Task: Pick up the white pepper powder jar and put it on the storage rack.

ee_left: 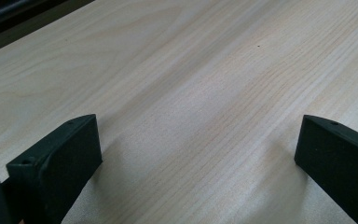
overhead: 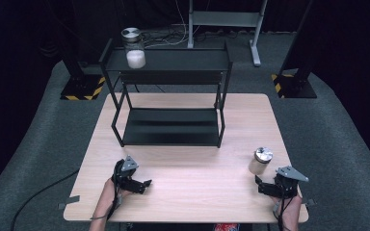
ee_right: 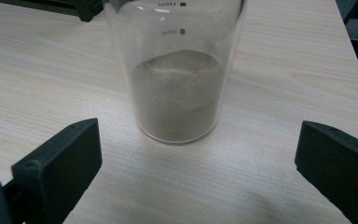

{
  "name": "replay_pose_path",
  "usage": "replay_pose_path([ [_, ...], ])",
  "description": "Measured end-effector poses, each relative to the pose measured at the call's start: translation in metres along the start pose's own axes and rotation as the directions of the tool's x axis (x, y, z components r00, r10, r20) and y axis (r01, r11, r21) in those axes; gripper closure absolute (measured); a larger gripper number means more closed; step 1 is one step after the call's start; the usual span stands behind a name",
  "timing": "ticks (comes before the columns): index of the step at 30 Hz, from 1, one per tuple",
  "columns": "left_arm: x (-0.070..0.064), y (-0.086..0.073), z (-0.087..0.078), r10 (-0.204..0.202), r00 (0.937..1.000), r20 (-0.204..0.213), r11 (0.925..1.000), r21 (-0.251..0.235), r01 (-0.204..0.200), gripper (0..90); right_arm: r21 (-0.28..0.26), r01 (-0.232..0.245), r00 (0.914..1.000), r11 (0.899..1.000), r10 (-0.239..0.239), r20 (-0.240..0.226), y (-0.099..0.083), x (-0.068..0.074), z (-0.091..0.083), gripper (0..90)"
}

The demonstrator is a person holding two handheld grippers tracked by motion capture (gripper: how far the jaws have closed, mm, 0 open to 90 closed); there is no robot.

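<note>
Lining up my right hand-held gripper (overhead: 265, 186) with the jar of tan powder (overhead: 260, 161), I keep its jaws spread wide so the glass body can pass between them without being knocked. The jar stands upright on the desk (overhead: 188, 192) near the right edge, just ahead of that gripper and not yet touched; in the right gripper view its base (ee_right: 179, 126) sits centred between the 2 black jaws, which is why I judge the approach to be straight. Its metal lid is on, so a grip around the glass wall seems the sensible hold.

My left hand-held gripper (overhead: 142, 185) rests low over bare wood near the front left of the desk, jaws also wide with nothing between them; it waits there out of the way.

Beyond, the black 2-tier rack (overhead: 171, 96) stands at the middle of the desk, and 1 jar of white powder (overhead: 134, 48) already sits on the left end of its top shelf. I judge that the tan jar belongs up there too, beside it.
</note>
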State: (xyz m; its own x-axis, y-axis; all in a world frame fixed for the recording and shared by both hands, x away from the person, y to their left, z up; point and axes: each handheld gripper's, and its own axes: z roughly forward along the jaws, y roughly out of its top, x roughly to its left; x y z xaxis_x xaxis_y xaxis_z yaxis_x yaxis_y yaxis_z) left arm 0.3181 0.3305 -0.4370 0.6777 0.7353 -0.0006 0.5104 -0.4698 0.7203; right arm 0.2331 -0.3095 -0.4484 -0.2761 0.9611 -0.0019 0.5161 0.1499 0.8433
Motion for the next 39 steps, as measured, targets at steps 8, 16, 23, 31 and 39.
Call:
replay_pose_path([
  [8,0.000,0.000,0.000,0.001,1.0000,-0.001,1.0000,0.000,-0.001,0.0,-0.027,-0.016,0.9976,0.999,0.018,0.067,-0.001,0.011,-0.002,0.0],
  [16,0.000,0.000,0.000,0.000,1.0000,-0.001,1.0000,-0.001,0.000,0.0,-0.027,0.013,0.9990,1.000,-0.012,0.042,0.020,0.014,0.012,0.0],
  [23,0.000,0.000,0.000,0.000,1.0000,-0.001,1.0000,-0.001,0.000,0.0,-0.030,0.037,0.9991,0.999,-0.036,0.021,0.030,0.016,0.025,0.0],
  [31,0.000,0.000,0.000,0.000,1.0000,-0.001,1.0000,0.000,0.000,0.0,-0.033,0.050,0.9985,0.998,-0.049,0.024,0.032,0.016,0.032,0.5],
  [39,0.000,0.000,0.000,0.000,1.0000,-0.002,1.0000,-0.001,0.000,0.0,-0.043,0.049,0.9987,0.998,-0.048,0.018,0.030,0.016,0.032,20.7],
])
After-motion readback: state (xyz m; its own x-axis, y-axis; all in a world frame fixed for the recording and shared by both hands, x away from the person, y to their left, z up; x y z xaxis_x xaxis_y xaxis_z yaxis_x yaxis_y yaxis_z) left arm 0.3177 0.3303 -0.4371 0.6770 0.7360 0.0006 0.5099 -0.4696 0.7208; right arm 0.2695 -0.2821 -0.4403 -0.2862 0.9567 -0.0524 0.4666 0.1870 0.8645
